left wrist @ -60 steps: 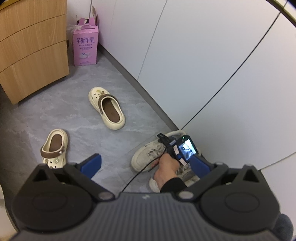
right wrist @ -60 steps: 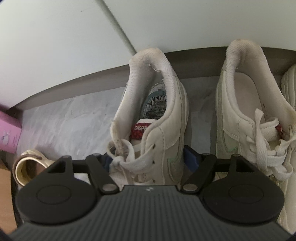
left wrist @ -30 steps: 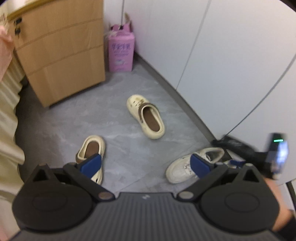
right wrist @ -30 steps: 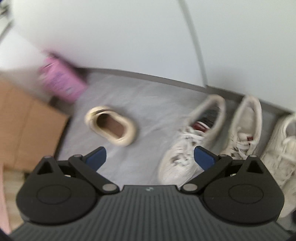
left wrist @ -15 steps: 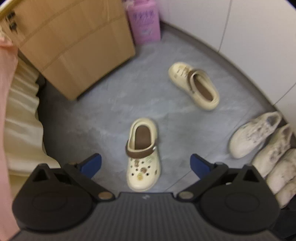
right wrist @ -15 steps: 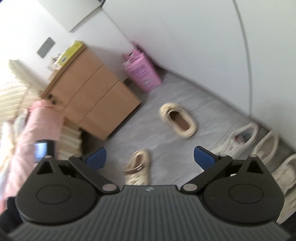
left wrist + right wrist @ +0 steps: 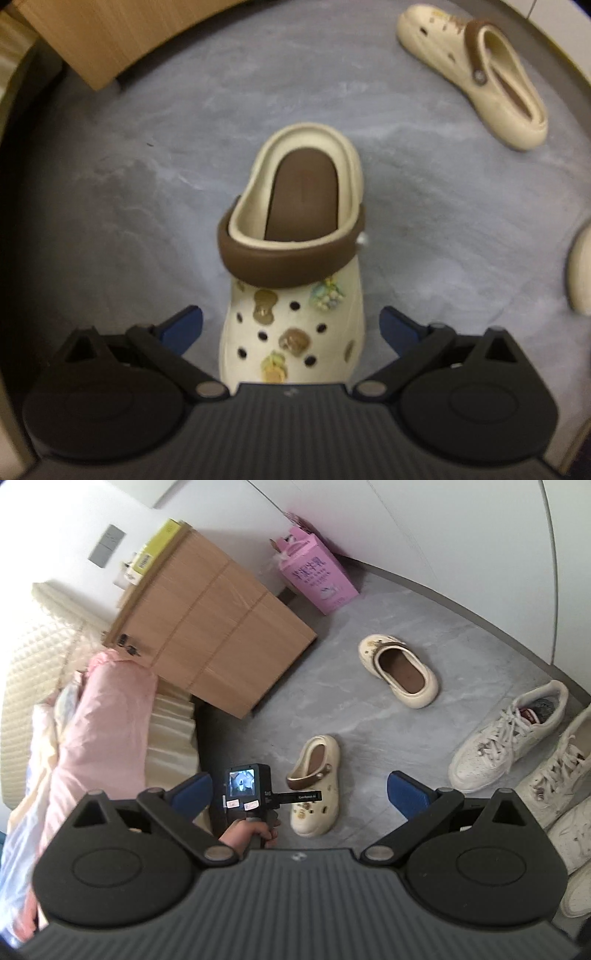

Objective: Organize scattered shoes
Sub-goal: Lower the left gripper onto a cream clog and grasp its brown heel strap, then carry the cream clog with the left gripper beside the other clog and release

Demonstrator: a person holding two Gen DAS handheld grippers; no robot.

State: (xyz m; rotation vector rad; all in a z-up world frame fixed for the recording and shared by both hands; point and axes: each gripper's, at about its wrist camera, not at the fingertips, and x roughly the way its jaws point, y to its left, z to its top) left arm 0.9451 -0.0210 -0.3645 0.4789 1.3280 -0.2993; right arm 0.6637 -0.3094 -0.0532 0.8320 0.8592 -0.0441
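Left claw [image 7: 291, 323]: open, jaws either side of near clog's [image 7: 295, 258] toe, not touching. Near clog: on floor [image 7: 129, 184], heel facing away. Second clog [image 7: 476, 70]: apart, toward the wall. Right claw [image 7: 299, 788]: open, raised, empty. Sneakers [image 7: 509, 738]: by wall.

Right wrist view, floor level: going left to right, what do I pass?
Pink bedding → wooden cabinet → near clog → far clog → white sneakers lined up by the wall.
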